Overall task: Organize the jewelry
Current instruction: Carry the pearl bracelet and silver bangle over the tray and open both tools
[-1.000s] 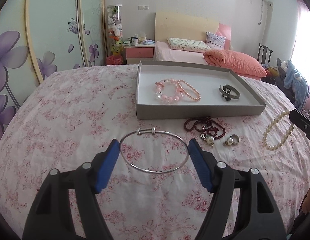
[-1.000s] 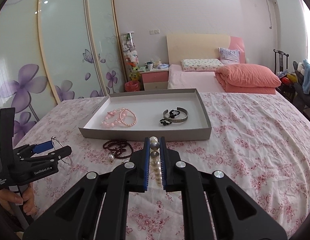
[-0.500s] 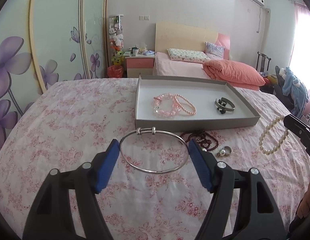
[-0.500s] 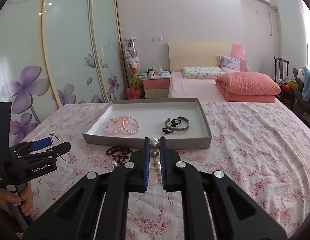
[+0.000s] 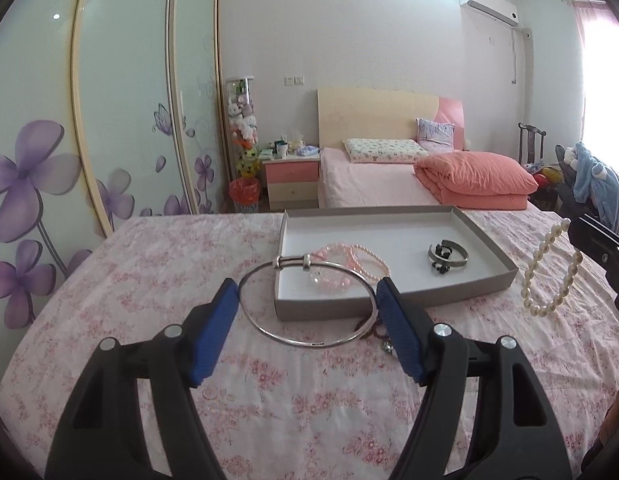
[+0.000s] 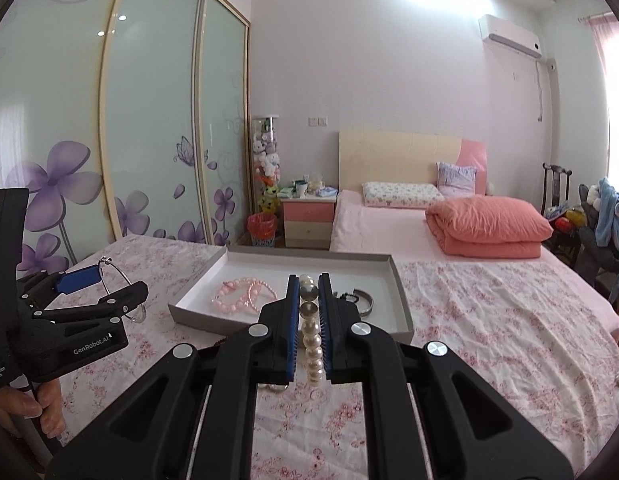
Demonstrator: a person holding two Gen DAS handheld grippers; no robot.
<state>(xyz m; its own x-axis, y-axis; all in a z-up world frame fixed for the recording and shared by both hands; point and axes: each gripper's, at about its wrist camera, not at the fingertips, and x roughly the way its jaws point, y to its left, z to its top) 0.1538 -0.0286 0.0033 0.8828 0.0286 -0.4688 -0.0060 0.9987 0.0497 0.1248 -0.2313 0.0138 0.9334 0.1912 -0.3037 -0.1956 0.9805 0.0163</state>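
Observation:
My left gripper [image 5: 307,294] is shut on a thin silver bangle [image 5: 269,332], holding it across its width above the floral bedspread, just in front of the grey tray's [image 5: 389,211] near left corner. It also shows in the right wrist view [image 6: 79,282] with the bangle [image 6: 127,284]. My right gripper [image 6: 308,292] is shut on a white pearl bracelet [image 6: 311,344], which hangs in the left wrist view [image 5: 549,268] right of the tray. The tray [image 6: 401,292] holds pink bead bracelets [image 5: 345,260] and a dark metal cuff [image 5: 447,254].
A dark red bead strand and a small metal piece [image 5: 379,330] lie on the bedspread in front of the tray, partly hidden by my left finger. Beyond the bedspread are a second bed with an orange quilt [image 5: 473,180], a pink nightstand [image 5: 295,178] and sliding wardrobe doors [image 5: 109,120].
Both grippers have risen with their jewelry and moved toward the tray; the bangle now overlaps the tray's near left corner. Grips are unchanged.

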